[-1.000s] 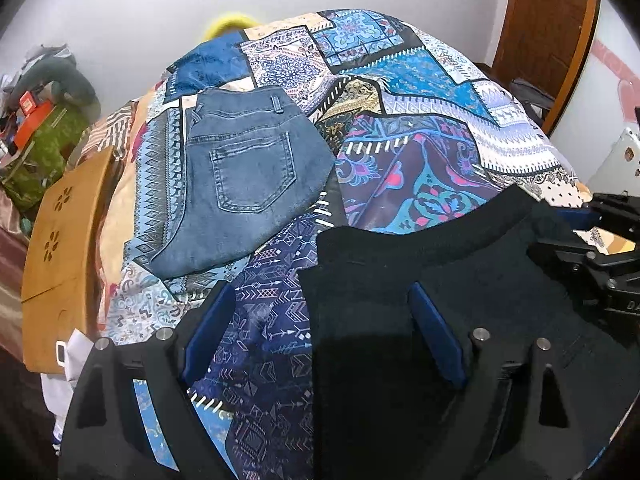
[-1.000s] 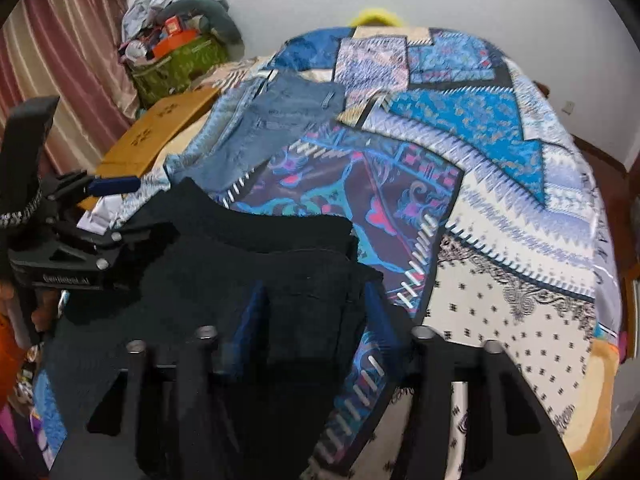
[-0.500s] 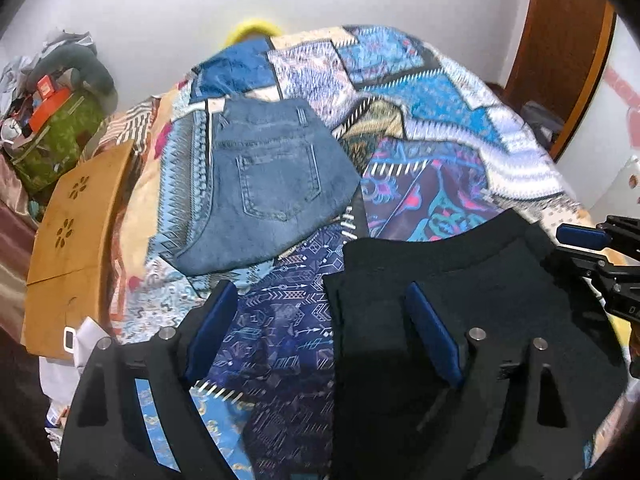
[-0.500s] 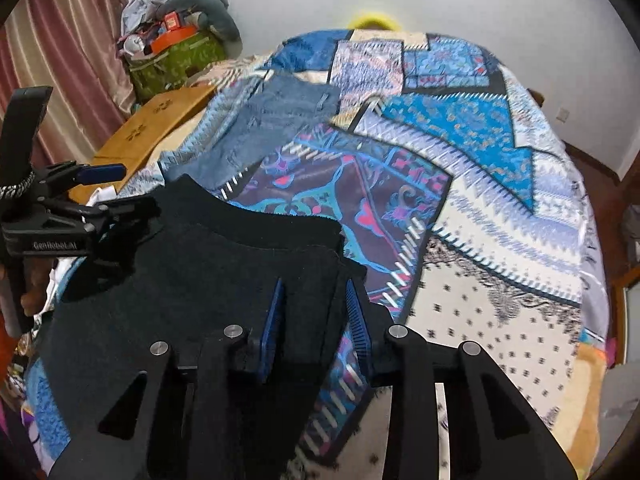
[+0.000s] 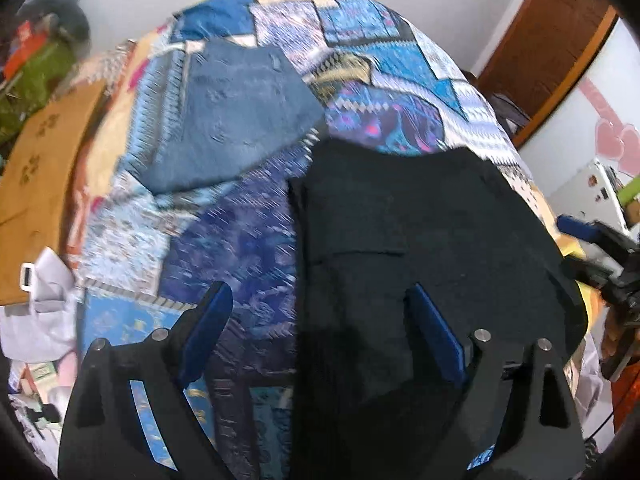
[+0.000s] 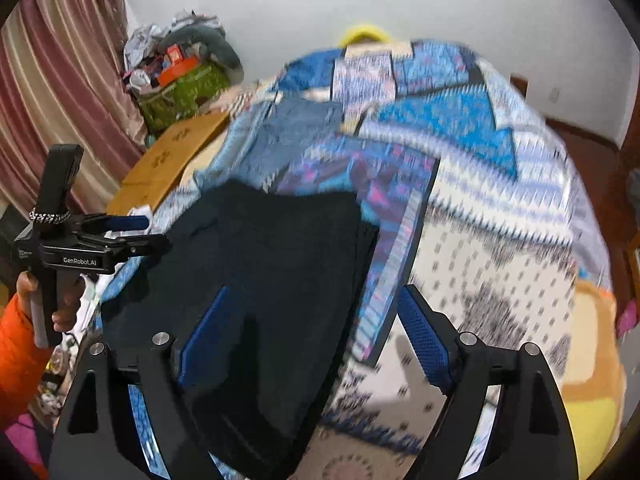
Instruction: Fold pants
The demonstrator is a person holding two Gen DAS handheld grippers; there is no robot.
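The black pants [image 5: 420,232] lie folded flat on the patterned bedspread [image 5: 224,248], near the bed's front edge; they also show in the right wrist view [image 6: 272,264]. My left gripper [image 5: 320,328] is open above the pants' left edge, holding nothing. My right gripper [image 6: 312,332] is open above the pants' right edge, holding nothing. The left gripper shows in the right wrist view [image 6: 128,232] at the pants' far left. The right gripper shows in the left wrist view [image 5: 592,240] at the far right.
Folded blue jeans [image 5: 240,108] lie further back on the bed. A wooden board [image 5: 36,168] lies along the bed's left side, with a pile of bags and clothes [image 6: 180,80] behind it. A brown door [image 5: 552,28] stands at the right.
My right gripper has opened wide and let go of the black pants. Both grippers have drawn back and up from the pants, which now lie flat.
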